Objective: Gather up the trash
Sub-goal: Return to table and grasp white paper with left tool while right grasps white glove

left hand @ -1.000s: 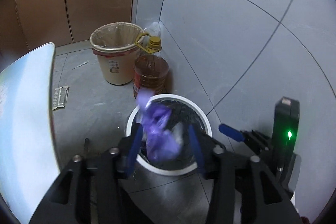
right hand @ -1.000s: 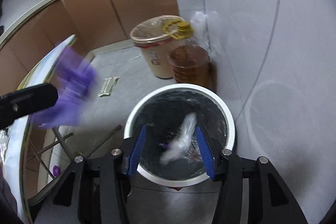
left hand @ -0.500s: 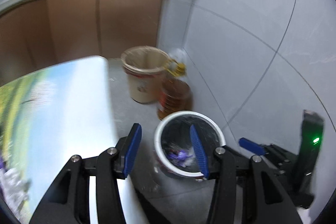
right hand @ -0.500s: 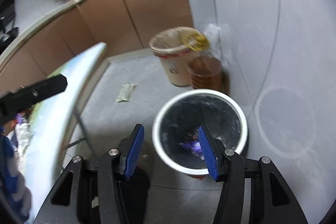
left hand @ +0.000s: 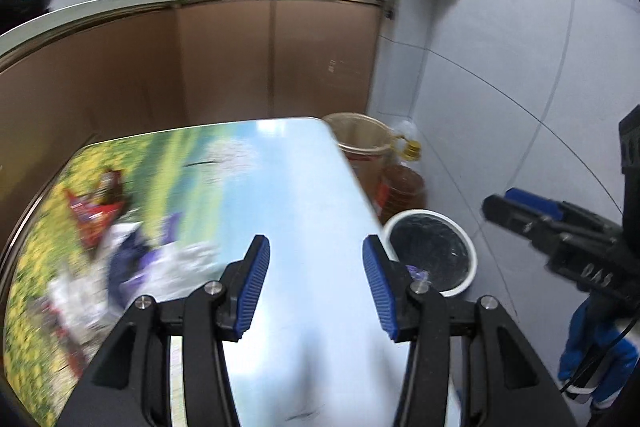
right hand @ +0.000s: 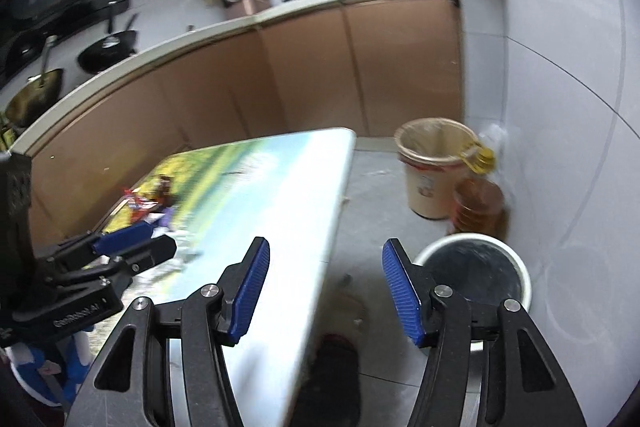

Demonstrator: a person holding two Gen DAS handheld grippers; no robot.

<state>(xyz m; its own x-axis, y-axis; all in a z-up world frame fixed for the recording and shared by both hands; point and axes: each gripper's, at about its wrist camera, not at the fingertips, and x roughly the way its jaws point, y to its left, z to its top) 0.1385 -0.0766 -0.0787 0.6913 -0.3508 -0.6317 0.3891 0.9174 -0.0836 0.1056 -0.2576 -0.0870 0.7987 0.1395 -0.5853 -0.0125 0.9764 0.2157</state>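
My left gripper [left hand: 316, 285] is open and empty above the table [left hand: 288, 187]; it also shows at the left of the right wrist view [right hand: 134, 247]. My right gripper [right hand: 326, 291] is open and empty over the table's right edge. A pile of trash lies on the table's left part: a red wrapper [left hand: 94, 213], purple wrappers [left hand: 136, 259] and clear plastic, all blurred. The white bin with a black liner [left hand: 434, 253] stands on the floor right of the table and holds a purple wrapper [left hand: 416, 271]. The bin also shows in the right wrist view [right hand: 476, 267].
A beige bin [right hand: 434, 167] and an oil jug with a yellow cap [right hand: 478, 201] stand by the tiled wall behind the white bin. Brown kitchen cabinets [left hand: 224, 67] run behind the table. The right gripper's body [left hand: 560, 231] shows at the right of the left wrist view.
Both grippers let go of their trash over the white bin, then rose and swung left toward the table. The purple wrapper now lies in the bin.
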